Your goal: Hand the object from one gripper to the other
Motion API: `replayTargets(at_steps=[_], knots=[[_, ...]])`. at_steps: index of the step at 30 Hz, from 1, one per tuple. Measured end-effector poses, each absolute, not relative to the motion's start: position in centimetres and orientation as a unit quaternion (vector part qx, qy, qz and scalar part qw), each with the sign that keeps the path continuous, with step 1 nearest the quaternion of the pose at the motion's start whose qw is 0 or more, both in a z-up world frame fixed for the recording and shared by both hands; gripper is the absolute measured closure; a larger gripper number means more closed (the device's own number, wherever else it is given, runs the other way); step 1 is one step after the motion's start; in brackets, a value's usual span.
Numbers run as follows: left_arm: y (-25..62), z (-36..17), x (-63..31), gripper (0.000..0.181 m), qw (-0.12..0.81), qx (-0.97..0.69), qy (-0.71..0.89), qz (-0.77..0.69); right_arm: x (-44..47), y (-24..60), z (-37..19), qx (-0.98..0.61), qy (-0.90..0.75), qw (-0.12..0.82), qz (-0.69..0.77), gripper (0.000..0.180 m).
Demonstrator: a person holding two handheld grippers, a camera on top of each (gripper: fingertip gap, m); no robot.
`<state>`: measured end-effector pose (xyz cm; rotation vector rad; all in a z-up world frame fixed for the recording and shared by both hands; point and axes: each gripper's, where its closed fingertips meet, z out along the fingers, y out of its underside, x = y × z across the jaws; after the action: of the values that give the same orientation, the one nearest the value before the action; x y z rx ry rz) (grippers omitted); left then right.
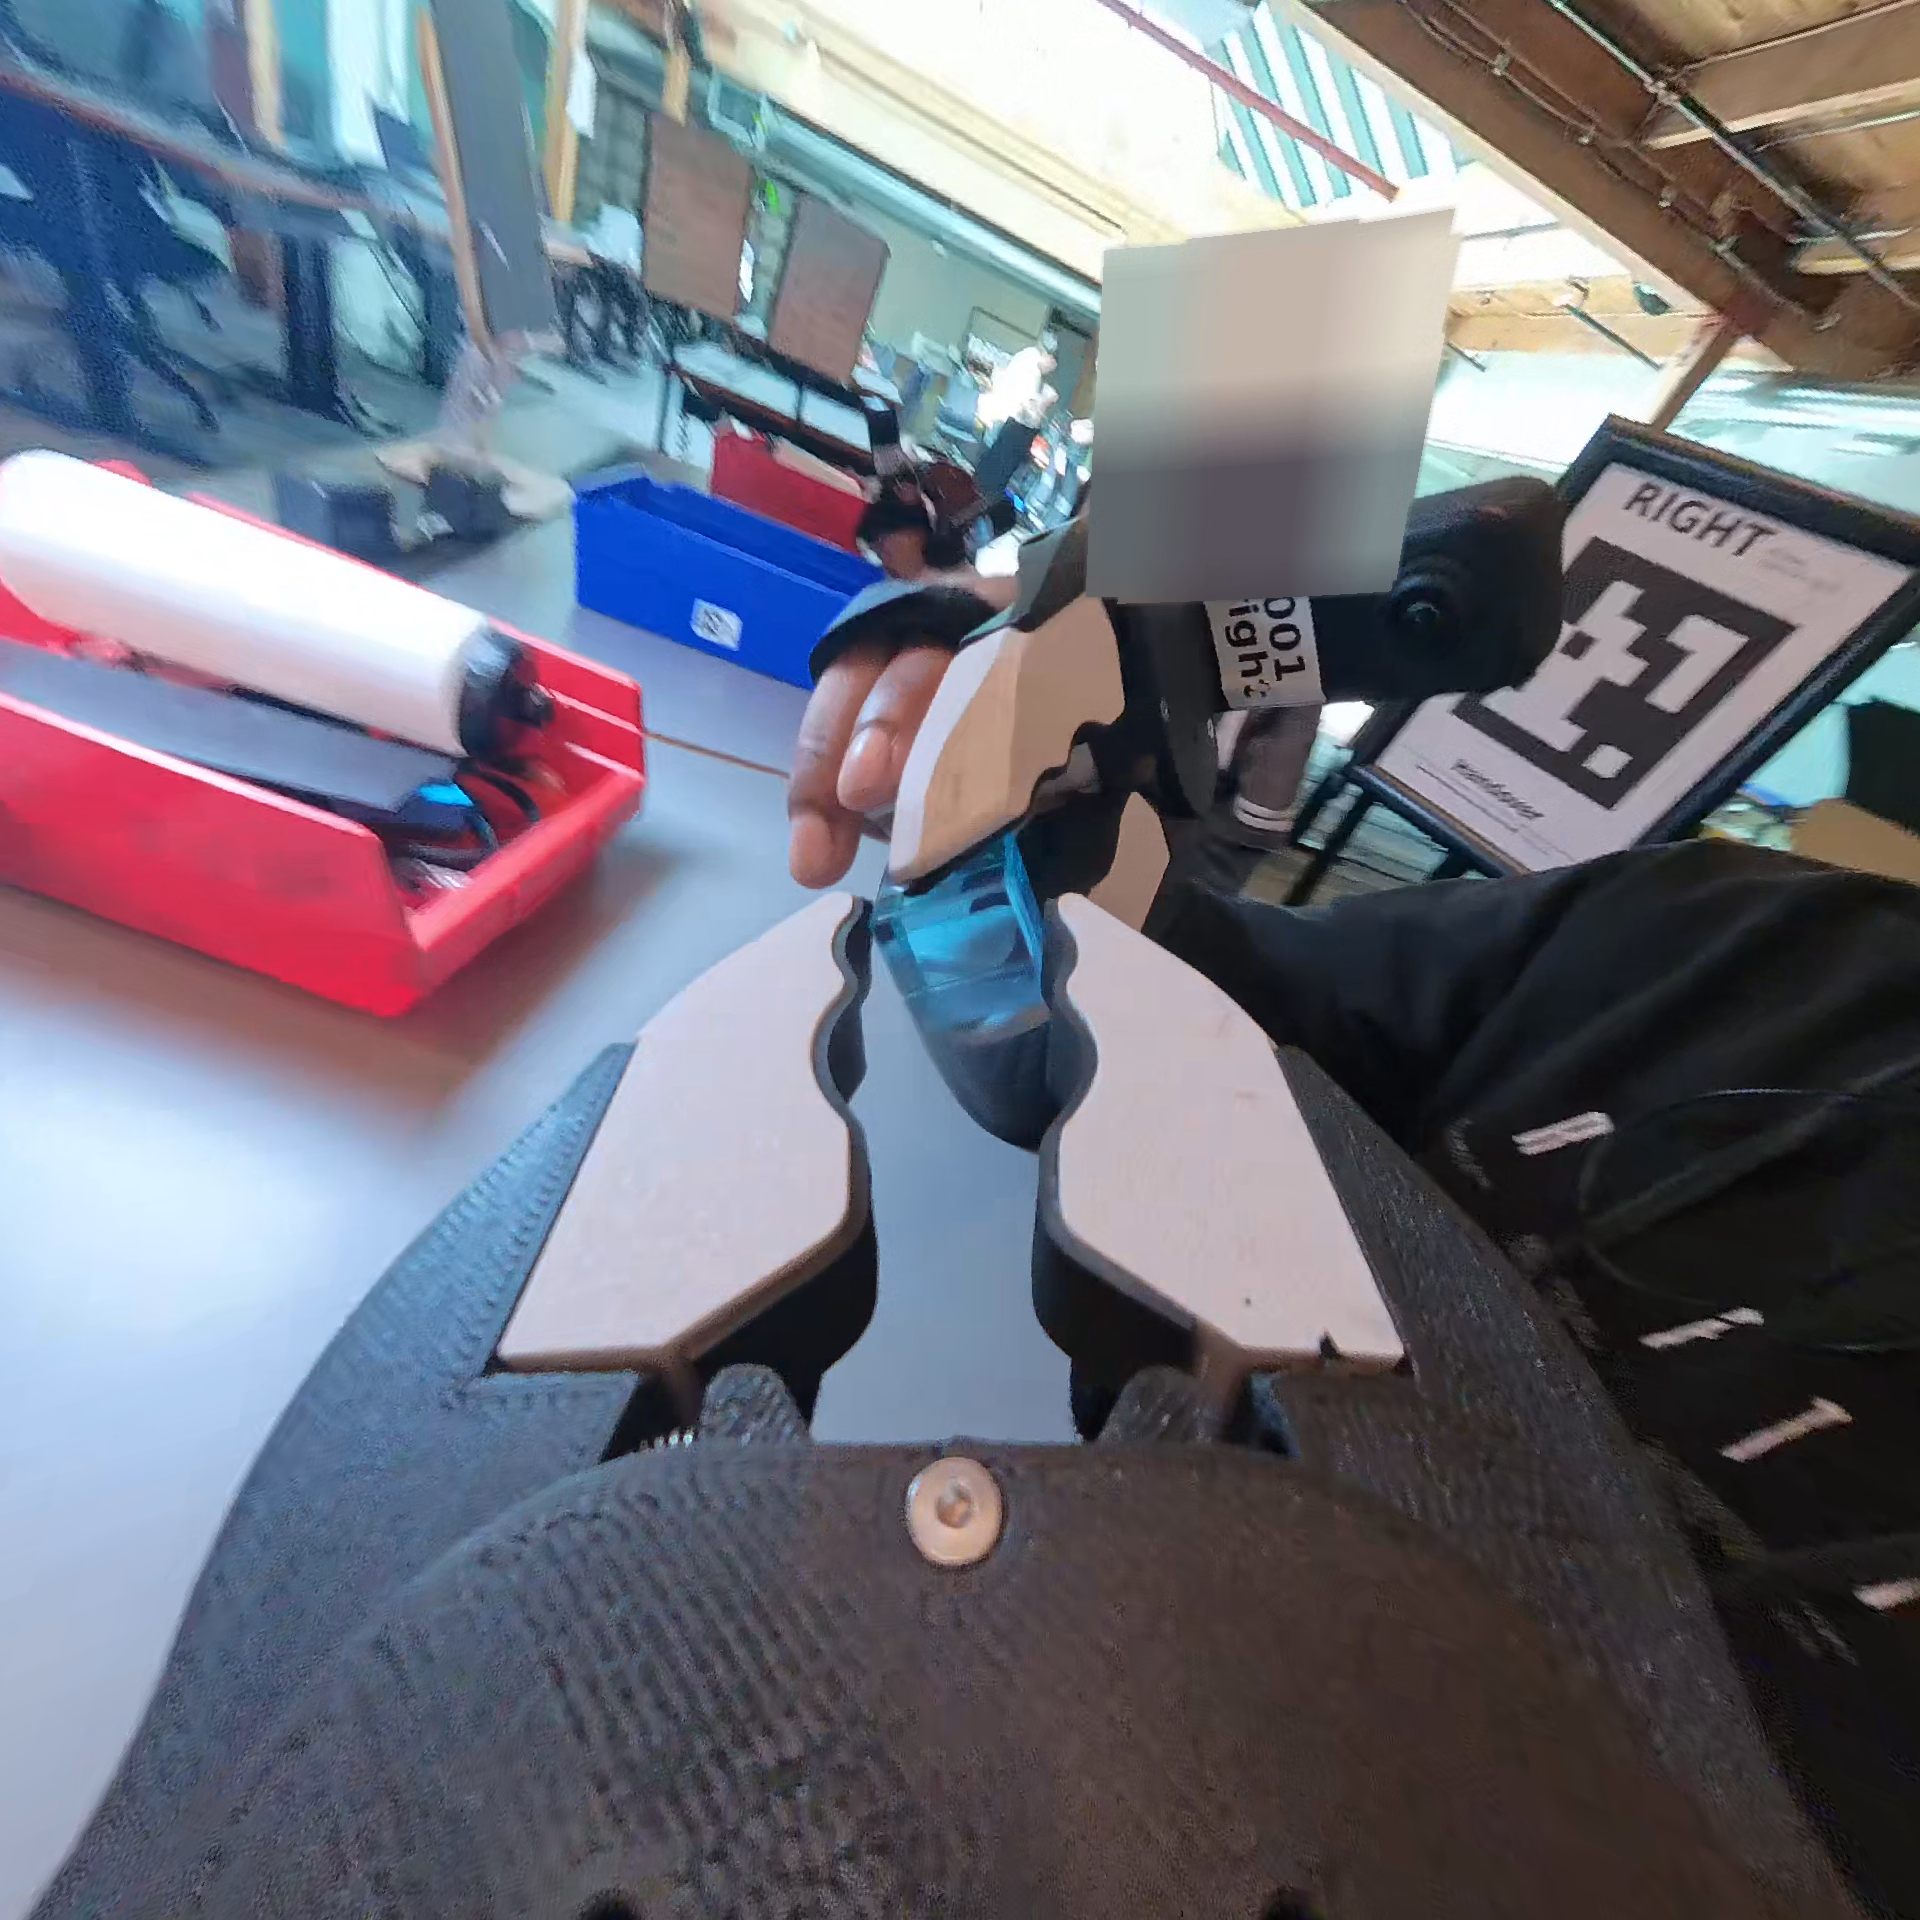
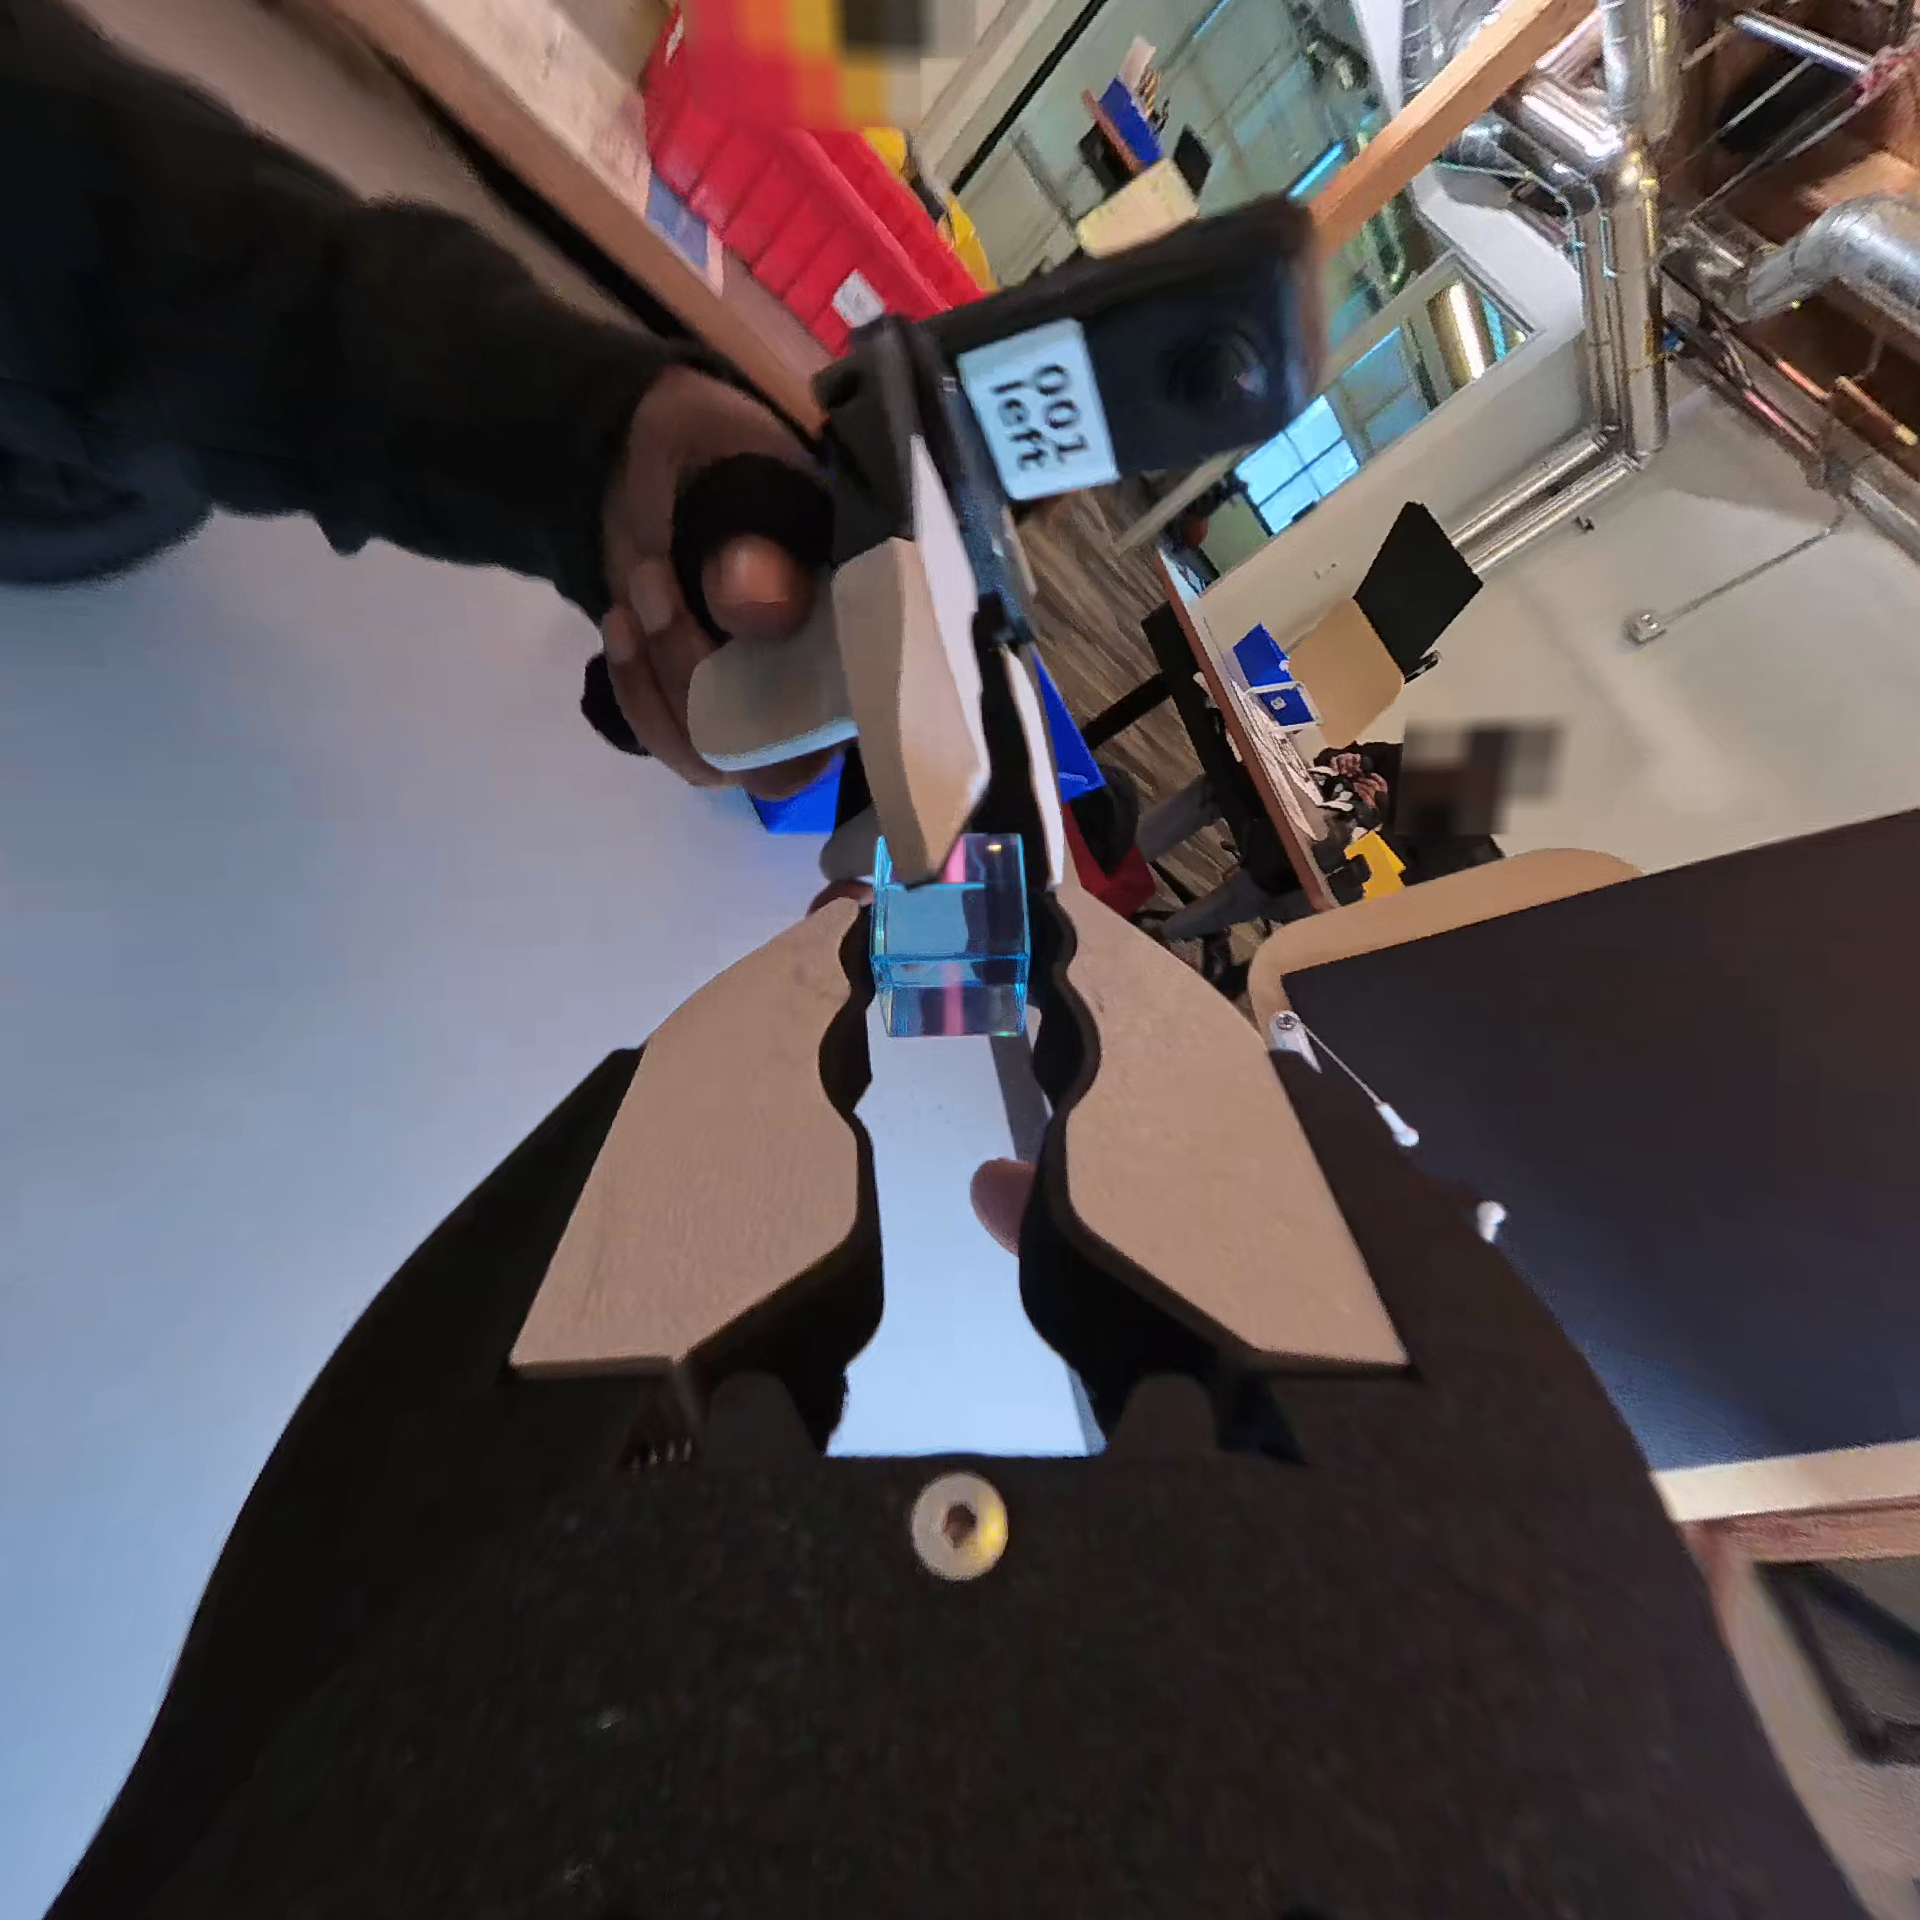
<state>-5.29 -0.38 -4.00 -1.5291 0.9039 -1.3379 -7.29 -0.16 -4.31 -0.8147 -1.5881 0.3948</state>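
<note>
Your right tongs (image 2: 951,956) clamp the clear blue cube (image 2: 951,951) above the surface (image 2: 260,883) | your left tongs (image 1: 956,940) straddle it, whether gripping unclear | red bin (image 1: 312,862) behind.

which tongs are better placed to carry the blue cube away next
Right, probably: the right tongs pinch the blue cube on both sides, while the left tongs show a thin gap beside it.

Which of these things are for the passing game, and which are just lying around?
For the job:
- clear blue cube
- left gripper, around the cube
- right gripper, holding the cube

Just lying about:
- red bin with a white roll
- blue bin
- marker sign
</note>
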Motion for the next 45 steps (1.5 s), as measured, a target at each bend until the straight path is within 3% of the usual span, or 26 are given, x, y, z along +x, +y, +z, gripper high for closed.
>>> replayTargets(at_steps=[6,11,19,22,27,31,37,41,45], knots=[[0.4,-0.8,-7.1,0.146,0.607,-0.576,0.384,-0.390,-5.1,2.0,-0.4,-0.438,-0.557,0.591,0.385,0.151],[1.4,-1.0,-7.2,0.147,0.677,-0.571,0.414,-0.207,-4.6,3.1,0.6,-0.515,-0.458,0.489,0.535,0.152],[1.5,-2.3,-5.7,0.144,0.712,-0.506,0.486,-0.013,-6.0,0.9,-2.4,-0.539,-0.463,0.299,0.637,0.152],[0.9,-3.3,-4.9,0.140,0.698,-0.481,0.529,0.021,-6.5,-0.1,-3.6,-0.537,-0.490,0.267,0.633,0.152],[0.1,-5.1,-4.0,0.151,0.668,-0.446,0.590,0.082,-6.7,-1.6,-4.9,-0.533,-0.525,0.225,0.625,0.152],[0.3,-4.9,-4.2,0.151,0.669,-0.455,0.582,0.080,-6.7,-1.1,-4.5,-0.528,-0.529,0.267,0.608,0.151],[0.7,-2.1,-6.1,0.151,0.701,-0.514,0.489,-0.079,-4.7,0.1,0.1,-0.445,-0.533,0.459,0.554,0.144],[0.5,0.4,-7.4,0.152,0.702,-0.537,0.397,-0.249,-3.7,-0.5,2.2,-0.370,-0.560,0.607,0.425,0.144],[0.3,2.1,-8.3,0.152,0.651,-0.548,0.308,-0.425,-4.6,-0.7,2.2,-0.321,-0.588,0.698,0.253,0.146]])
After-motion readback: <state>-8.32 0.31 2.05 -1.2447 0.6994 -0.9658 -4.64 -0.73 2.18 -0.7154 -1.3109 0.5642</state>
